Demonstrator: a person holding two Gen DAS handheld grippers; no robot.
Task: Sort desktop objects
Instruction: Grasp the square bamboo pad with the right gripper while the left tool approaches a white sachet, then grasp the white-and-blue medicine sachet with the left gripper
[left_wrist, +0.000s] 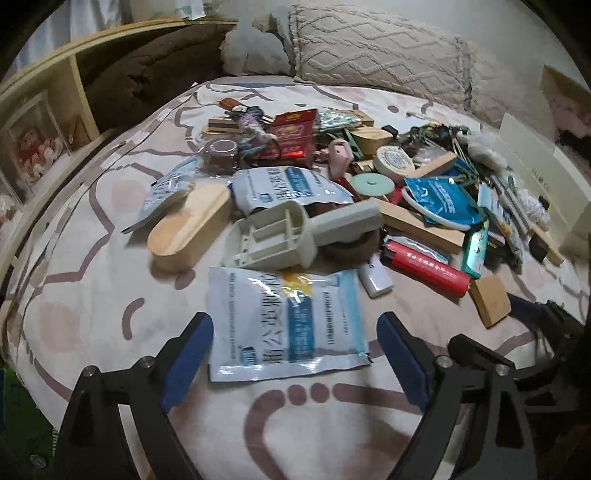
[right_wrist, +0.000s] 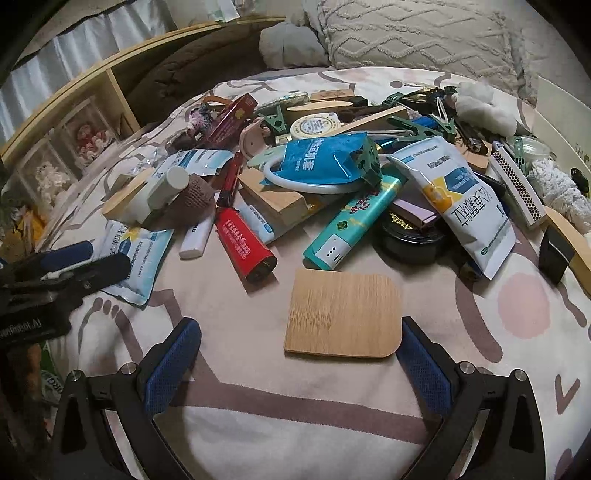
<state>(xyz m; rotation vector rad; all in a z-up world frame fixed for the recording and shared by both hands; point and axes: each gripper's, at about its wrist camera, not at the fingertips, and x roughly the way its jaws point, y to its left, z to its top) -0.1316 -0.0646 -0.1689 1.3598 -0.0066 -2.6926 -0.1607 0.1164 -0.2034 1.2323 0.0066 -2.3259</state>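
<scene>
- Our left gripper (left_wrist: 295, 354) has its jaws wide apart. The white-and-blue sachet (left_wrist: 286, 325) lies flat on the patterned bedcover (left_wrist: 92, 295) between them, its near edge level with the pads, and neither pad touches it.
- Our right gripper (right_wrist: 295, 365) is equally wide open. The flat bamboo piece (right_wrist: 343, 314) sits just ahead of the jaws, its near right corner almost against the right pad (right_wrist: 424, 369); we cannot tell whether they touch.
- We judge the sachet too thin and limp for a flat pinch. We would tip the left jaws down over one short edge, close slowly, and lift clear of the beige plastic scoop (left_wrist: 291, 232) just beyond the jaws.
- The bamboo piece is stiff. Centring the right jaws on its two side edges should hold it better than catching a corner.
- Beyond both pairs of jaws the pile (right_wrist: 351, 155) overlaps heavily, so many items show only in part. The print on the packets is too distorted for us to read.
- No bin or sorting place is visible in either view.
</scene>
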